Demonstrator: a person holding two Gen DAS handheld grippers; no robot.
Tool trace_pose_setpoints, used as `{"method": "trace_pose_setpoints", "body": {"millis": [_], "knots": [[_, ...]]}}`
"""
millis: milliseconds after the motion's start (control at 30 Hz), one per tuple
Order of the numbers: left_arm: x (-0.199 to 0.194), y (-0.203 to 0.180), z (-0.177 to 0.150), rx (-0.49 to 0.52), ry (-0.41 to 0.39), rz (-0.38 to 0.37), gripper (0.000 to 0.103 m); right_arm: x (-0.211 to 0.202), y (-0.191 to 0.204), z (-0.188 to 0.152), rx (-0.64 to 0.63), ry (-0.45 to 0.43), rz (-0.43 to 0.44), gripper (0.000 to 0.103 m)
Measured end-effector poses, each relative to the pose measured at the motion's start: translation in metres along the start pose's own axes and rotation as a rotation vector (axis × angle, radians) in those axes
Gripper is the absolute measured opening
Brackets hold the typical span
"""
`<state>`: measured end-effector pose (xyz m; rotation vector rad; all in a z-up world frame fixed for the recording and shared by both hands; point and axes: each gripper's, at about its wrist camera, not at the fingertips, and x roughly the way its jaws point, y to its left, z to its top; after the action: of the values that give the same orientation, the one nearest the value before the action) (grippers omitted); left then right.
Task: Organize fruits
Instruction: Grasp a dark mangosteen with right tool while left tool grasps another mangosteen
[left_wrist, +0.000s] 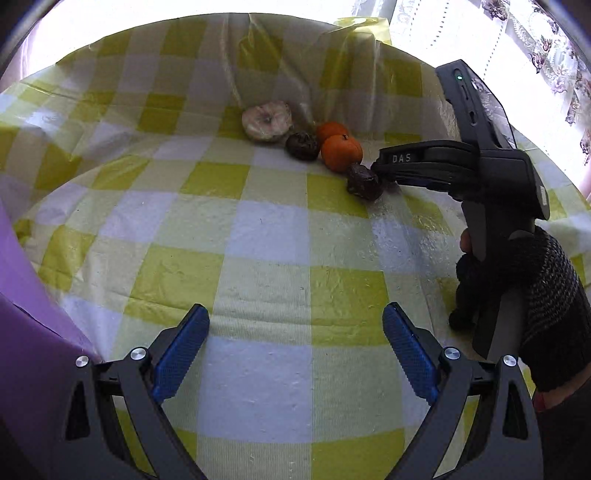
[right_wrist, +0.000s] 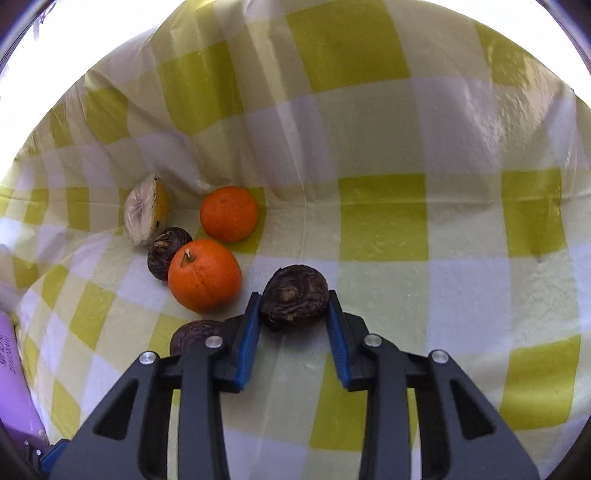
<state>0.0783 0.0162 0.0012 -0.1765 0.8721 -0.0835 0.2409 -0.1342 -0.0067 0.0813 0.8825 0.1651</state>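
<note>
On the yellow-checked cloth (right_wrist: 406, 221), my right gripper (right_wrist: 293, 306) is shut on a dark wrinkled fruit (right_wrist: 293, 297), its blue pads (right_wrist: 246, 343) pressing both sides. Another dark fruit (right_wrist: 194, 334) lies just left of it, partly hidden by the finger. Further back lie two oranges (right_wrist: 204, 275) (right_wrist: 229, 213), a third dark fruit (right_wrist: 168, 251) and a pale wrapped fruit (right_wrist: 146, 210). In the left wrist view my left gripper (left_wrist: 295, 321) hangs open over bare cloth, well short of the fruit group (left_wrist: 340, 153). The right gripper (left_wrist: 380, 166) reaches in from the right beside a dark fruit (left_wrist: 364, 181).
The cloth (left_wrist: 258, 229) climbs steeply behind the fruits like a wall. A purple object (left_wrist: 22, 295) stands at the left edge. A gloved hand (left_wrist: 546, 295) holds the right gripper's handle. Bright curtained windows (left_wrist: 535, 55) lie beyond the table's right side.
</note>
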Motion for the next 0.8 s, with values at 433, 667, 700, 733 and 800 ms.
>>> {"method": "trace_pose_setpoints", "body": {"millis": [433,667,700,733,800], "knots": [[0.012,-0.007,0.014,0.020,0.031,0.026,0.091,-0.073,-0.079,-0.079,0.214,-0.137,0.165,0.035],[0.066,-0.044,0.073,0.078,0.073,0.020,0.072,-0.079,-0.088,-0.078,0.229,-0.138,0.193,0.035],[0.074,-0.049,0.081,0.086,0.078,0.019,0.072,-0.078,-0.088,-0.078,0.226,-0.135,0.196,0.035],[0.082,-0.055,0.087,0.103,0.083,0.028,0.072,-0.077,-0.087,-0.077,0.227,-0.135,0.198,0.035],[0.095,-0.068,0.096,0.150,0.082,0.054,0.071,-0.078,-0.087,-0.078,0.226,-0.139,0.203,0.035]]}}
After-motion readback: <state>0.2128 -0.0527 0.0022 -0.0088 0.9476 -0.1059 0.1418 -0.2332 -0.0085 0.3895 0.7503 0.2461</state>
